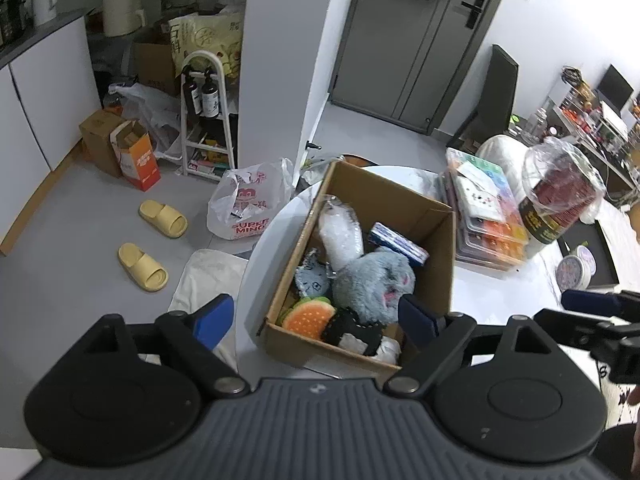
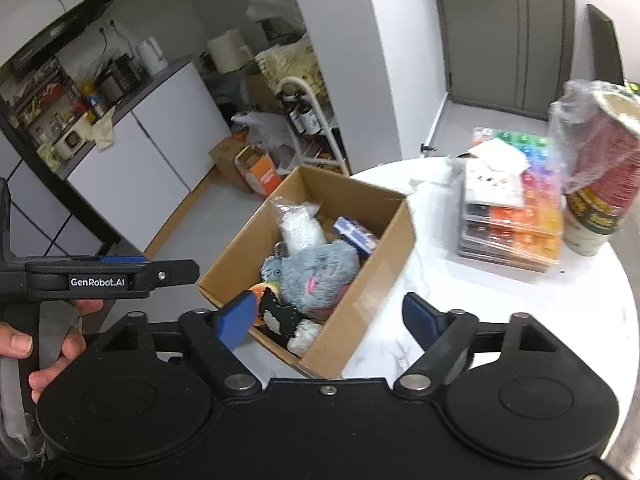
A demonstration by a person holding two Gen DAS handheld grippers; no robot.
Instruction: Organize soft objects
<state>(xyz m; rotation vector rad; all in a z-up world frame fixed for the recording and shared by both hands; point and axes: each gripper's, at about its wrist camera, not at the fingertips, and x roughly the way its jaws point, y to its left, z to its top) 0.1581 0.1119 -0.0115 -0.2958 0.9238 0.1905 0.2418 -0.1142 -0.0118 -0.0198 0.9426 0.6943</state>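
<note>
An open cardboard box (image 1: 416, 200) (image 2: 372, 292) stands on the round white table (image 1: 500, 292) (image 2: 500, 300). In it lie a grey plush toy (image 1: 372, 280) (image 2: 312, 276), a burger-shaped plush (image 1: 308, 316), a small blue-grey plush (image 1: 312, 278), a black and white soft item (image 1: 352, 332) (image 2: 280, 316), a white fluffy item in plastic (image 1: 340, 232) (image 2: 300, 228) and a small blue box (image 1: 398, 242) (image 2: 354, 234). My left gripper (image 1: 316, 320) is open and empty above the box's near end. My right gripper (image 2: 330, 318) is open and empty over the box's near corner.
Stacked colourful plastic trays (image 1: 484, 216) (image 2: 512, 216) and a wrapped stack of paper cups (image 1: 560, 196) (image 2: 600, 184) stand right of the box. A round tin (image 1: 574, 270) lies at the table's right. On the floor are yellow slippers (image 1: 162, 216), a plastic bag (image 1: 248, 204) and cartons (image 1: 120, 152).
</note>
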